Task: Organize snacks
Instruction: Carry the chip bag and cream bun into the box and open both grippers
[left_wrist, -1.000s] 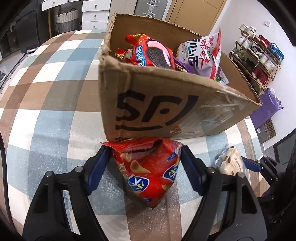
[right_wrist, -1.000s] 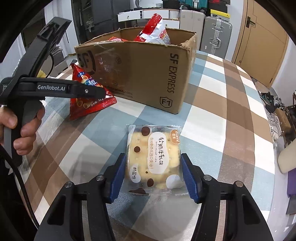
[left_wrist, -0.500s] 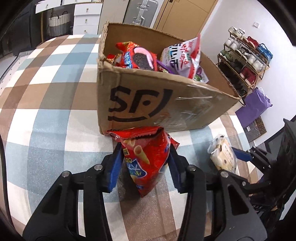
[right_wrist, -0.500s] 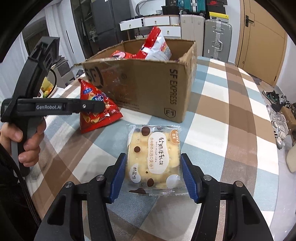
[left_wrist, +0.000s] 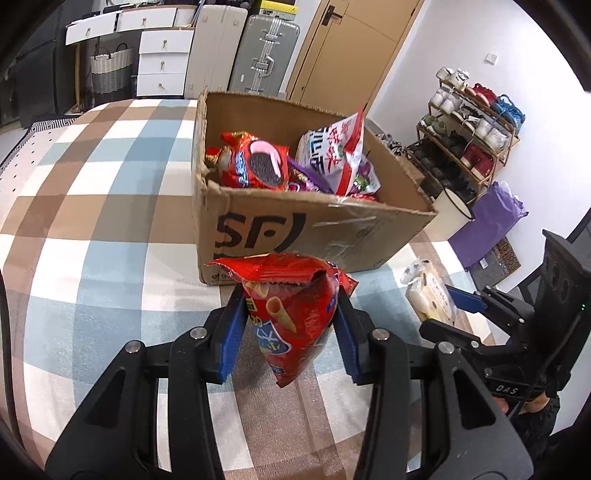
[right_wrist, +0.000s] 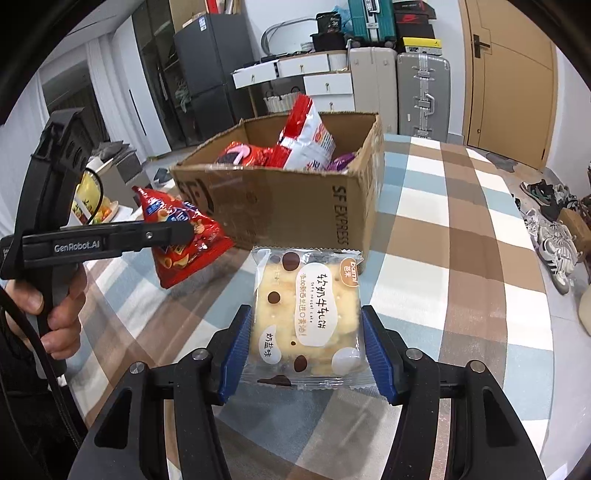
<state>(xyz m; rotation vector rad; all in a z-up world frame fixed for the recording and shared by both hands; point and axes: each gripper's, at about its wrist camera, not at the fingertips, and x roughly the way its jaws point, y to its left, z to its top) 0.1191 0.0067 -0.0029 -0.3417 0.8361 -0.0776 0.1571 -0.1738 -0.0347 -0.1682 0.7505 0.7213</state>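
Checked table (left_wrist: 110, 229) below, both packets up: left hand-held gripper (left_wrist: 291, 314) pinches the red snack bag (left_wrist: 291, 314), right hand-held gripper (right_wrist: 306, 339) clamps the cracker packet (right_wrist: 306, 317). Risk: slippery film sliding free, or snagging the box (left_wrist: 295, 229) rim.

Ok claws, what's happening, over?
Left claw shut on red bag. Right claw shut on cracker pack. Box ahead, open, nothing blocking.

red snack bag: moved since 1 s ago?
Yes. The left gripper has closed on the red snack bag and lifted it: in the right wrist view it now hangs clear of the tablecloth, higher against the cardboard box.
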